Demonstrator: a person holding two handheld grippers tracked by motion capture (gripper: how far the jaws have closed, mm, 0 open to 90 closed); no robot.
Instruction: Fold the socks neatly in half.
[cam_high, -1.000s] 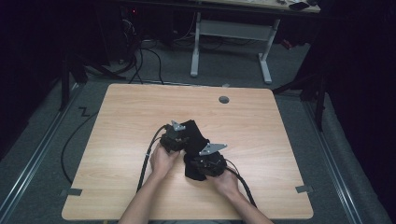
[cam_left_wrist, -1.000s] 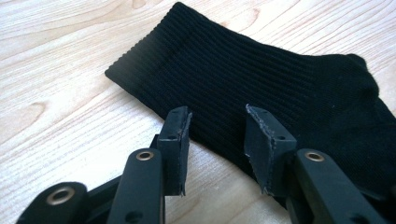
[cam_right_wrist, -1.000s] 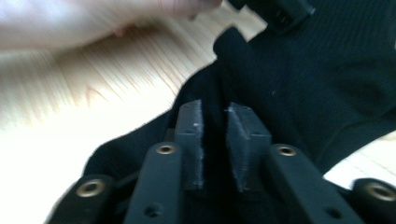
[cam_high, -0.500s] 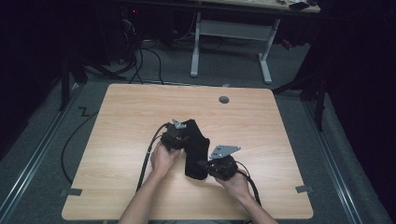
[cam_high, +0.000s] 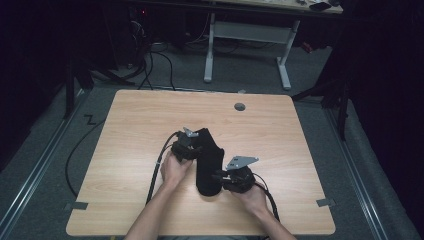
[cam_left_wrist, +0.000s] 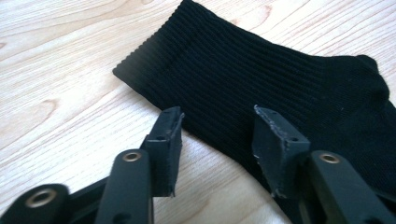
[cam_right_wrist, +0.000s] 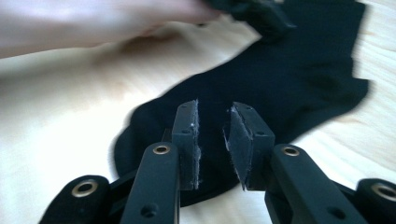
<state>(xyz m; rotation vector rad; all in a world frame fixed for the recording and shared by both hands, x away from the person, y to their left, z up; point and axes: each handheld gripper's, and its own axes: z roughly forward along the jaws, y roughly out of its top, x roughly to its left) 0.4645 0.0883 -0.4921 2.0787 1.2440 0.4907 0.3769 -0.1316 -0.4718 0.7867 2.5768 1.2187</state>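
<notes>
We see the left gripper (cam_left_wrist: 217, 135) with jaws just opening, nothing pinched, the black sock (cam_left_wrist: 280, 84) flat on the table (cam_high: 130, 130) just ahead of its tips. The right gripper (cam_right_wrist: 212, 140) has its 2 jaws just parting too, a narrow gap, poised over the sock's near end.

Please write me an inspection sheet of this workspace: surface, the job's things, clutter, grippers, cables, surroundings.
Surface: light wooden table, with a round grey cap near the far edge.
Job's things: one black sock, lying flat; ribbed cuff at its far end.
Clutter: nothing seen.
Grippers: left gripper open at the sock's edge, jaws just opened wider, gripping nothing; right gripper low over the toe end, jaws just parted, a narrow gap showing.
Cables: a black cable trails from each gripper.
Surroundings: grey floor, white desk frame behind, tape marks.
</notes>
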